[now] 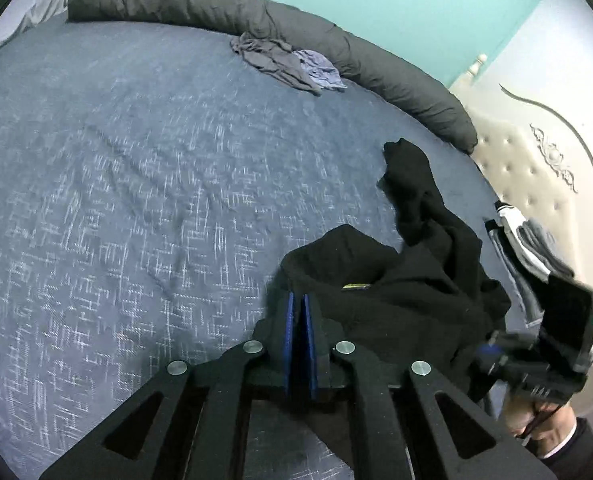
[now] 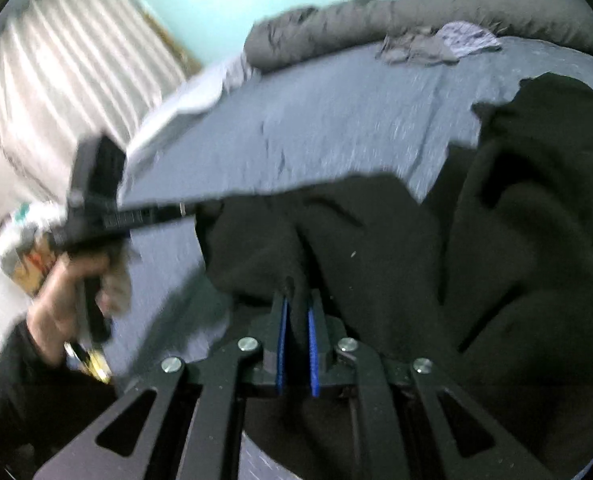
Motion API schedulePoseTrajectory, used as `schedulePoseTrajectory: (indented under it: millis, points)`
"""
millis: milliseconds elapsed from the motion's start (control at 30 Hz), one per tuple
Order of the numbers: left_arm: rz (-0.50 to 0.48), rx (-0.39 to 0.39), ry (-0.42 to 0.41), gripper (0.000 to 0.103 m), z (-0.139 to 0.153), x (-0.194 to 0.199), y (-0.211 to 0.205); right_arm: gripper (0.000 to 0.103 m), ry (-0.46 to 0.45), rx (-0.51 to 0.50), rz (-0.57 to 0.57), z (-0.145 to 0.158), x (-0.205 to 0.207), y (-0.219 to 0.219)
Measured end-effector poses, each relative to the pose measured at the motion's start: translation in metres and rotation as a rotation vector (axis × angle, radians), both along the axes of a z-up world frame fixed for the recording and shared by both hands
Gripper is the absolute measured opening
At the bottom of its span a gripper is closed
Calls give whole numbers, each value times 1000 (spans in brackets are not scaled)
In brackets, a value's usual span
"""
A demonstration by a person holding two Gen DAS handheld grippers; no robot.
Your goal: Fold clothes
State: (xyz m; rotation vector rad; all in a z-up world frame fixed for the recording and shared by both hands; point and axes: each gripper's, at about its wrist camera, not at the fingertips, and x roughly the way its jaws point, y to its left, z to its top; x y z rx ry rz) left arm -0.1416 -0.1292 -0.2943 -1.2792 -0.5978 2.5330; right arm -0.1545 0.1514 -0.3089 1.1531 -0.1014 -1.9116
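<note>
Both my grippers, left (image 1: 299, 316) & right (image 2: 295, 312), are pinched on the black garment (image 1: 416, 280) bunched low over the near bed (image 1: 136, 180); thin bite w/ a dangling sleeve could slip or snag, dragging toward the gray clothes (image 1: 288, 62) further back.

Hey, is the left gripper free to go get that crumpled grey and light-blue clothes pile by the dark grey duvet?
Probably not yet. The left gripper has its tongs shut on the black garment. The blue bedspread toward the crumpled grey and light-blue clothes pile lies bare, so only the held cloth ties it up.
</note>
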Motion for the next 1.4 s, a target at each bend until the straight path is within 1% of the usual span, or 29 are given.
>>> schedulePoseTrajectory:
  millis: [67,100,133,167,200,300,400,467,500,533,600,633,667,700,733,800,833,900,933,1033,1067,1133,1200,1267,1300,1333,1367,1400]
  points:
    - [23,9,0,20,-1,-2,-4,9,-39,12,34,-7,2,-4]
    - [29,15,1,23,-1,-3,-7,9,-54,8,40,-8,0,-2]
    - [34,24,-1,33,-2,-3,-9,9,-69,2,44,-9,-1,0]
    - [36,30,-5,45,-4,-6,-10,10,-91,18,59,-13,-1,1]
    - [34,29,-13,48,-8,-10,-8,10,-114,35,74,-17,-1,1]
    - [14,20,-41,49,-17,-22,1,11,-179,100,123,-31,0,2]
    - [-16,22,-74,49,-26,-30,13,12,-173,73,120,-25,0,11]
    - [-49,23,-83,49,-29,-31,22,19,-143,41,103,-10,-1,20]
    - [-58,21,-84,49,-29,-31,25,22,-104,25,85,2,-1,27]
    - [-66,26,-86,49,-30,-31,28,24,-83,10,73,10,-3,33]
    - [-78,49,-93,48,-34,-32,30,26,-30,-17,41,26,-5,44]
    - [-79,66,-98,48,-36,-33,30,28,1,-15,15,30,-5,48]
    - [-77,79,-103,42,-38,-33,29,28,31,-11,-12,33,-5,52]
    - [-76,83,-106,36,-39,-32,28,31,53,3,-63,33,-7,57]
    - [-77,84,-104,27,-39,-30,28,34,54,18,-109,31,-11,61]
    - [-83,79,-87,19,-34,-23,28,34,38,32,-194,24,-17,69]
    - [-84,73,-76,9,-30,-19,27,34,21,32,-234,20,-19,73]
    - [-82,59,-51,7,-22,-10,25,34,6,22,-291,17,-21,82]
    - [-76,51,-34,5,-16,-4,24,34,14,20,-308,18,-20,84]
    - [-52,27,22,4,2,13,15,35,41,-4,-359,28,-17,94]
    - [-40,20,39,4,9,18,11,37,48,-14,-376,31,-16,98]
    - [-16,5,66,4,23,29,-1,44,36,-34,-425,35,-16,109]
    - [9,-9,90,3,38,40,-14,47,20,-21,-468,36,-23,119]
    - [31,-24,111,3,52,50,-26,47,9,6,-485,39,-28,128]
    - [39,-33,118,3,58,53,-31,51,-2,42,-492,39,-33,130]
    - [47,-43,124,4,64,55,-36,58,-9,66,-494,39,-35,133]
    - [55,-53,130,3,70,58,-41,59,-16,89,-496,40,-38,137]
    - [63,-62,136,4,75,60,-46,60,-34,91,-499,39,-42,140]
